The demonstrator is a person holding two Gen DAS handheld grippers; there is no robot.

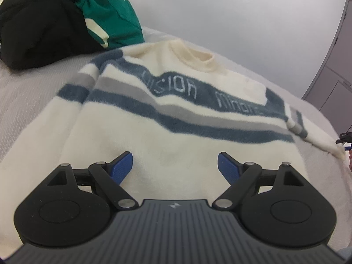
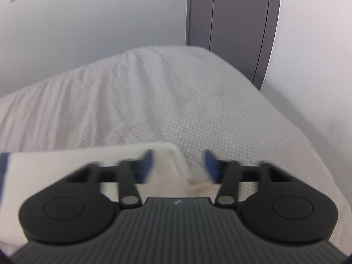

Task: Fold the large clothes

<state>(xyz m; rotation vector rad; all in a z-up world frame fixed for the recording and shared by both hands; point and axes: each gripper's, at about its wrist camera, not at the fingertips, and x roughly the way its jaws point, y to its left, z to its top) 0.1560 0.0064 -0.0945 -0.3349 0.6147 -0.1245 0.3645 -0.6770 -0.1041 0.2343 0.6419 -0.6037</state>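
A cream sweater [image 1: 167, 118] with blue and grey stripes and lettering lies flat, front up, on the bed. My left gripper [image 1: 175, 165] is open over its lower hem area, holding nothing. The sweater's right sleeve stretches out to the right, and my right gripper [image 1: 344, 139] shows at its cuff at the frame edge. In the right wrist view my right gripper [image 2: 178, 165] is open, its blue pads either side of the cream sleeve cuff [image 2: 176, 162], with the fingers blurred.
A black garment [image 1: 37, 26] and a green garment [image 1: 110, 13] are piled at the bed's far left. The grey textured bedcover [image 2: 176, 99] extends ahead of the right gripper. A grey cabinet [image 2: 233, 22] stands against the wall beyond the bed.
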